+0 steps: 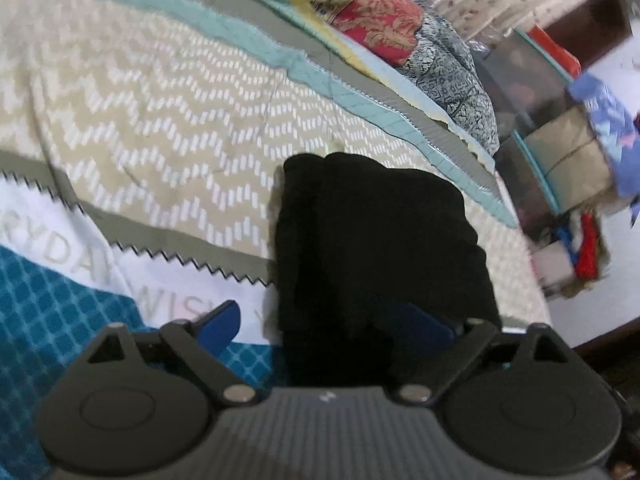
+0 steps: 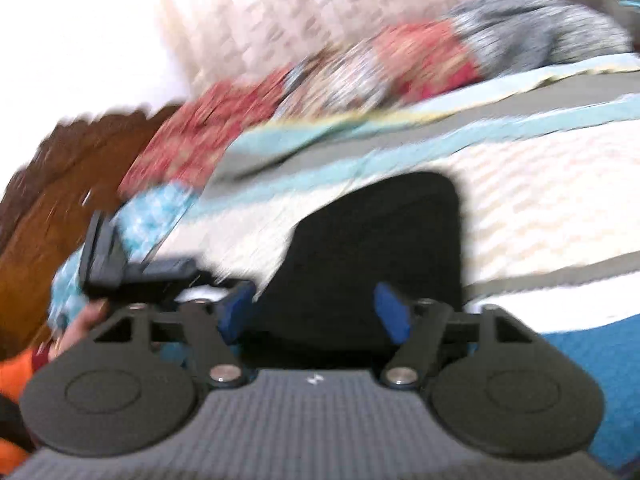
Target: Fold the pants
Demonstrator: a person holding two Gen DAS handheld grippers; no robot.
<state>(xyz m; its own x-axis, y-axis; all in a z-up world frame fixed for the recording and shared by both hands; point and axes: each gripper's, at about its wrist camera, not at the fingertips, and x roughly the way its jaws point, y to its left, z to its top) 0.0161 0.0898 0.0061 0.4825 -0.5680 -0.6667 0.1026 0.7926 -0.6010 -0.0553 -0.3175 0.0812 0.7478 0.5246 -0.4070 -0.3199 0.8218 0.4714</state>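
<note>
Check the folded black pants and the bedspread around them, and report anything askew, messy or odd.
Nothing stands out. The black pants lie as a compact folded bundle on the patterned bedspread, with both the left gripper and the right gripper open around its near edge. The right wrist view is too blurred to judge finer creases.

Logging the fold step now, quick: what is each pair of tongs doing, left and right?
Left tongs: open, nothing gripped, above the near edge of the folded black pants.
Right tongs: open, nothing gripped, pants just ahead.
</note>
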